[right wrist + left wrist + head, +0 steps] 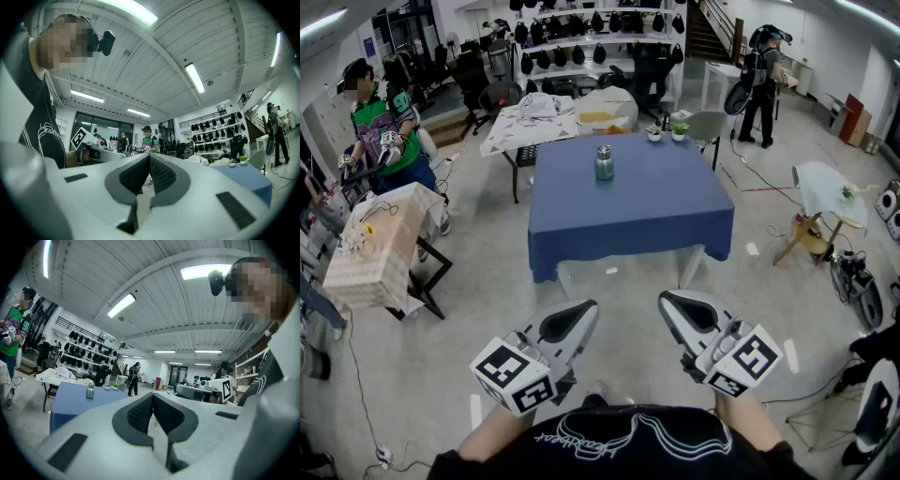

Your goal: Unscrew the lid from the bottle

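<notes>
While both grippers are held low in the head view, just above the person's dark shirt at the bottom edge, nothing is gripped by either of them. The left gripper (584, 309) is seen at lower centre-left, with its marker cube nearer the lower left corner. In the left gripper view its jaws are shown fully closed, the ribbed pads (140, 413) pressed together along a single line at the middle of the frame, and no object is caught between them. The right gripper (667, 302) is seen at lower centre-right. In the right gripper view its jaws are likewise shown brought together, pad (136, 176) against pad, and empty. The two grippers are kept apart from each other, with floor visible between them, and the table is touched by neither.

The bottle (604, 165) is stood upright on the blue-covered table (628, 220) at the upper centre of the head view, well apart from both grippers. Its lid (604, 150) is still seated on top. In the left gripper view the bottle is also seen, small, at centre-left on the blue tabletop.
</notes>
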`<state>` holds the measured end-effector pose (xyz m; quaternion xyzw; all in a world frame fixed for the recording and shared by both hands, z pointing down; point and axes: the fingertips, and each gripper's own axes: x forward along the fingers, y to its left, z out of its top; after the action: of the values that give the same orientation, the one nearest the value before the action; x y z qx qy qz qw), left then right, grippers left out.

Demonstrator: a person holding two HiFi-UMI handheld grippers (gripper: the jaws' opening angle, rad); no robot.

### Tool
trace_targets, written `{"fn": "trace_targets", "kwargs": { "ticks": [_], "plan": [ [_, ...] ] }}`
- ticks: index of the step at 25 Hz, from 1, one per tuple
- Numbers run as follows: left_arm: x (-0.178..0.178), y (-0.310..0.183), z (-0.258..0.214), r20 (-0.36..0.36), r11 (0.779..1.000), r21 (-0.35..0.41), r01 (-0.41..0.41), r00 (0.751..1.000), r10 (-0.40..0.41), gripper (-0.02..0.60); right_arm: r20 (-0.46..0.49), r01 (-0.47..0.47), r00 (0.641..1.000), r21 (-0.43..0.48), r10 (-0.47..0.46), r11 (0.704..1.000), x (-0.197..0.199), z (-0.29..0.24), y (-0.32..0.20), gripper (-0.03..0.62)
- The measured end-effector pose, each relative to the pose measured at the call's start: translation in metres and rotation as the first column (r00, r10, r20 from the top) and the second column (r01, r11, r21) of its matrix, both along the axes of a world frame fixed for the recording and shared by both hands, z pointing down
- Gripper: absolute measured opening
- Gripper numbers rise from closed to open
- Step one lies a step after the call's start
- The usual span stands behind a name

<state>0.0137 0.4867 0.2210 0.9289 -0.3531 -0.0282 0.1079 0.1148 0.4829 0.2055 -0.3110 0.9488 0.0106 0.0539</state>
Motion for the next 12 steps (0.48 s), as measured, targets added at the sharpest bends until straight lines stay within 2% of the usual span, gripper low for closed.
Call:
{"fn": "trace_targets", "kwargs": {
  "ticks": [4, 9, 12],
  "plan": [
    [0.006, 0.013, 0.002, 0.006, 1.0, 0.007, 0.006, 1.0, -0.006, 0.005, -0.004, -0.013, 1.0, -0.011, 0.013, 1.0, 0.009, 0.004, 0.012, 0.005],
    [0.004, 0.022, -0.002, 0.018, 0.999, 0.012, 0.044, 0.999, -0.045, 0.005, 0.014, -0.1, 0.995, -0.047, 0.101, 0.994, 0.029, 0.004, 0.013, 0.005],
    [0.002, 0.027, 0.0, 0.022, 0.998, 0.013, 0.062, 0.998, -0.062, 0.005, 0.003, -0.115, 0.993, -0.049, 0.115, 0.992, 0.036, 0.004, 0.017, 0.005]
  ]
}}
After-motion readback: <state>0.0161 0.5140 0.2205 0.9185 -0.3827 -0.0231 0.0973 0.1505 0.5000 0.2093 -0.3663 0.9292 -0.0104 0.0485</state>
